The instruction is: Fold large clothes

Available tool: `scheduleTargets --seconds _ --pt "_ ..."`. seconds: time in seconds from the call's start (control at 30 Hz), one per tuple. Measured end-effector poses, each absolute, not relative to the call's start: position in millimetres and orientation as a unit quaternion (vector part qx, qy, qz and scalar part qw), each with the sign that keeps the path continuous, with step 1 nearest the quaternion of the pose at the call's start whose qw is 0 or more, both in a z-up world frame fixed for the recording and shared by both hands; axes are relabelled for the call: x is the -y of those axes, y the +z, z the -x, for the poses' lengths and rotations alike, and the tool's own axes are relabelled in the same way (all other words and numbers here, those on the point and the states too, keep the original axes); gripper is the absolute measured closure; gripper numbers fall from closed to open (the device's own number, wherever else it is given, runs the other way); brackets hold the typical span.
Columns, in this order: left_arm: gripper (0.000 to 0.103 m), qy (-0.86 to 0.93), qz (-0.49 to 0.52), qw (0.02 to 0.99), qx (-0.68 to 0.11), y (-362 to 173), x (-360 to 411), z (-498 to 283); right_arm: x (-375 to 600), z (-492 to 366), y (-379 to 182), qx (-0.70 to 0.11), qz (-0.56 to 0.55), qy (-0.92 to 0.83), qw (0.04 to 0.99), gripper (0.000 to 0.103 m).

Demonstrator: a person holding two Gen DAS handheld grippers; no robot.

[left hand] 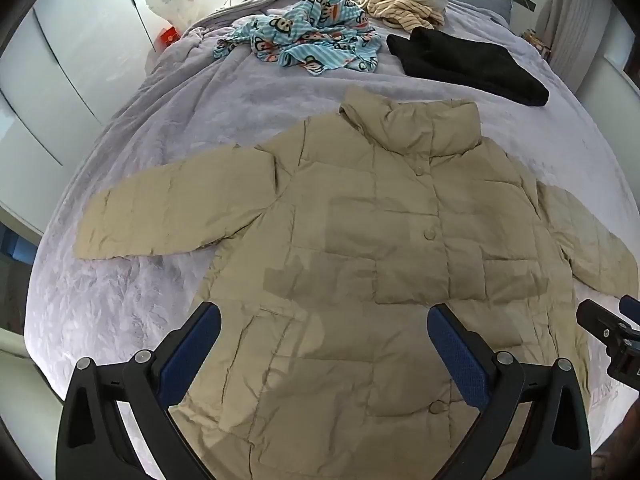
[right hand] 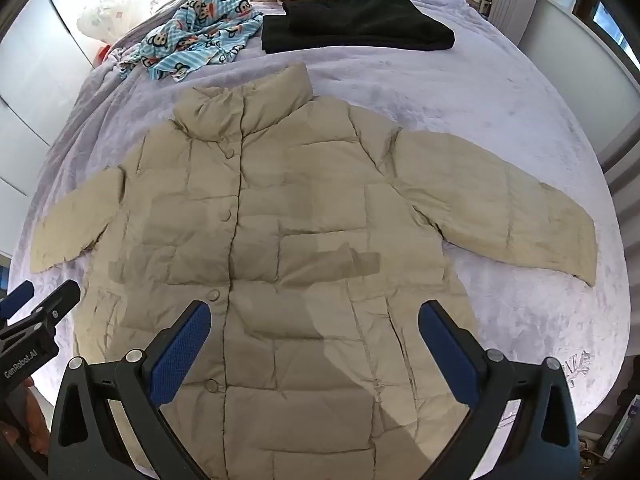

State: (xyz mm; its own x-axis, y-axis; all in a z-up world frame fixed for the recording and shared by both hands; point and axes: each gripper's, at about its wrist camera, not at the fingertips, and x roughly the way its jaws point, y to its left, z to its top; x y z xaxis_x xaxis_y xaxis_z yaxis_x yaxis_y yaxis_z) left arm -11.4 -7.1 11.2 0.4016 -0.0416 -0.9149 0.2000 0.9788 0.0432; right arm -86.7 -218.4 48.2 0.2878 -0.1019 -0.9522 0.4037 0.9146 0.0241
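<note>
**Beige jacket spread flat, both grippers released above it**

Lay front-up on the lavender bed cover: a beige puffer jacket, buttoned, collar pointing toward the headboard, both sleeves stretched out sideways. Hovered over its lower hem: left gripper, blue-padded fingers spread wide, holding nothing. Likewise the right gripper, fingers released and apart, above the hem just beside the button line. Farther up the bed, well apart from the jacket: a folded black garment, a crumpled blue monkey-print cloth, a cream striped garment near the pillows.
</note>
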Motion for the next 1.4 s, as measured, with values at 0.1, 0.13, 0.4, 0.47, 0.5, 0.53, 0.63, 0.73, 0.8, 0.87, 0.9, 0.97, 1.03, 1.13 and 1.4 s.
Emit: scheduleTargets --seconds 0.1,0.13,0.4,0.47,0.5,0.53,0.63,0.73,0.8,0.87,0.9,0.97,1.03,1.13,1.4 --pt "0.000 -0.073 -0.074 0.833 -0.543 10.7 7.8 10.2 219.1 87.7 47.3 -0.574 -0.131 -0.160 0.792 0.000" --pt "0.000 -0.072 -0.075 0.833 -0.543 10.8 7.7 10.0 219.5 87.7 47.1 -0.574 -0.132 -0.160 0.792 0.000" --pt "0.000 -0.072 -0.075 0.833 -0.543 9.9 8.0 10.7 220.2 87.7 46.4 -0.574 -0.132 -0.160 0.792 0.000" --pt "0.000 -0.072 -0.075 0.833 -0.543 9.9 7.6 10.9 218.4 88.0 46.6 -0.573 -0.132 -0.161 0.792 0.000" --pt "0.000 -0.072 -0.075 0.833 -0.543 9.9 7.3 10.9 219.1 88.0 46.5 -0.573 -0.132 -0.161 0.792 0.000" --pt "0.000 -0.072 -0.075 0.833 -0.543 9.6 7.7 11.0 219.0 87.9 46.3 -0.573 -0.131 -0.161 0.792 0.000" --pt "0.000 -0.072 -0.075 0.833 -0.544 9.2 8.3 11.3 218.9 87.9 46.2 -0.573 -0.131 -0.162 0.793 0.000" --pt "0.000 -0.071 -0.076 0.832 -0.545 9.2 9.8 9.5 218.8 87.3 45.4 -0.574 -0.132 -0.163 0.792 0.000" --pt "0.000 -0.070 -0.076 0.832 -0.546 9.1 9.7 9.0 218.7 87.2 45.1 -0.573 -0.131 -0.163 0.792 0.000" --pt "0.000 -0.070 -0.075 0.832 -0.546 9.1 9.0 9.0 218.5 87.1 45.1 -0.574 -0.131 -0.163 0.792 0.000" --pt "0.000 -0.070 -0.076 0.832 -0.545 9.1 8.7 9.1 218.6 87.0 44.9 -0.574 -0.131 -0.163 0.792 0.000" --pt "0.000 -0.070 -0.076 0.832 -0.545 9.0 7.8 9.6 219.5 86.8 43.7 -0.574 -0.131 -0.163 0.792 0.000" --pt "0.000 -0.071 -0.076 0.832 -0.546 8.8 6.7 10.2 219.1 86.9 43.9 -0.574 -0.130 -0.163 0.792 0.000" --pt "0.000 -0.070 -0.076 0.831 -0.546 9.3 10.4 8.5 219.5 87.4 43.3 -0.572 -0.131 -0.163 0.793 0.000" --pt "0.000 -0.070 -0.077 0.831 -0.547 8.8 8.9 8.6 218.4 86.2 42.8 -0.572 -0.131 -0.163 0.793 0.000"
